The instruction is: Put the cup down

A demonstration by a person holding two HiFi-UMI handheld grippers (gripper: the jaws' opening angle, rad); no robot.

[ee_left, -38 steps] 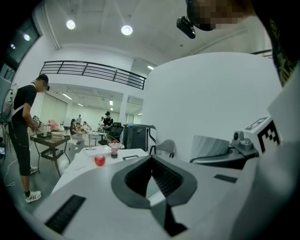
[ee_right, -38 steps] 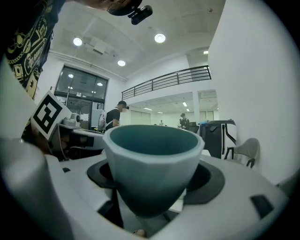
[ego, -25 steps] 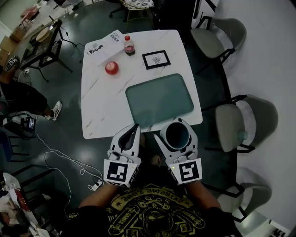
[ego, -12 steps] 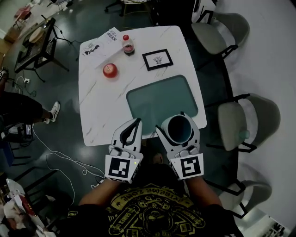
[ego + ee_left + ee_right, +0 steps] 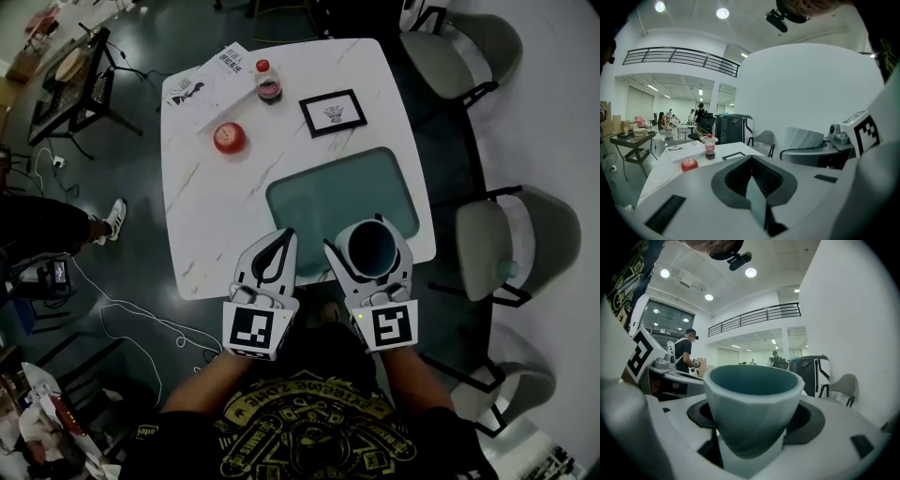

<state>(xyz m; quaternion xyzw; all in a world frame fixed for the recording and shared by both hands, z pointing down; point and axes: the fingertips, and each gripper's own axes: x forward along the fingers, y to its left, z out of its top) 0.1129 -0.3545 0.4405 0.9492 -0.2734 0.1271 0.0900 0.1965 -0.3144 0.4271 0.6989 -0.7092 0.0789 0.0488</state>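
so, cup [image 5: 372, 249]: pale outside, dark teal inside, upright with its mouth up, held over the near edge of the table toward its near right corner, above the near right corner of the tray
right gripper [image 5: 367, 246]: jaws spread wide and pressed on the cup's sides, one on each side; in the right gripper view the cup fills the space between them
left gripper [image 5: 283, 238]: jaws brought together tip to tip with nothing between them, over the table's near edge, just left of the right gripper
table [image 5: 206, 216]: white marbled top, square with rounded corners
tray [image 5: 328, 192]: flat, green, on the near right part of the table, its near edge close to the table's near edge
apple [image 5: 229, 137]: red, toward the far left of the table, well apart from the tray
bottle [image 5: 268, 82]: small, red cap, dark drink, upright by the far edge
framed picture [image 5: 334, 112]: lying flat, just right of the bottle, beyond the tray
papers [image 5: 202, 86]: at the far left corner
chairs [image 5: 511, 248]: grey, along the table's right side
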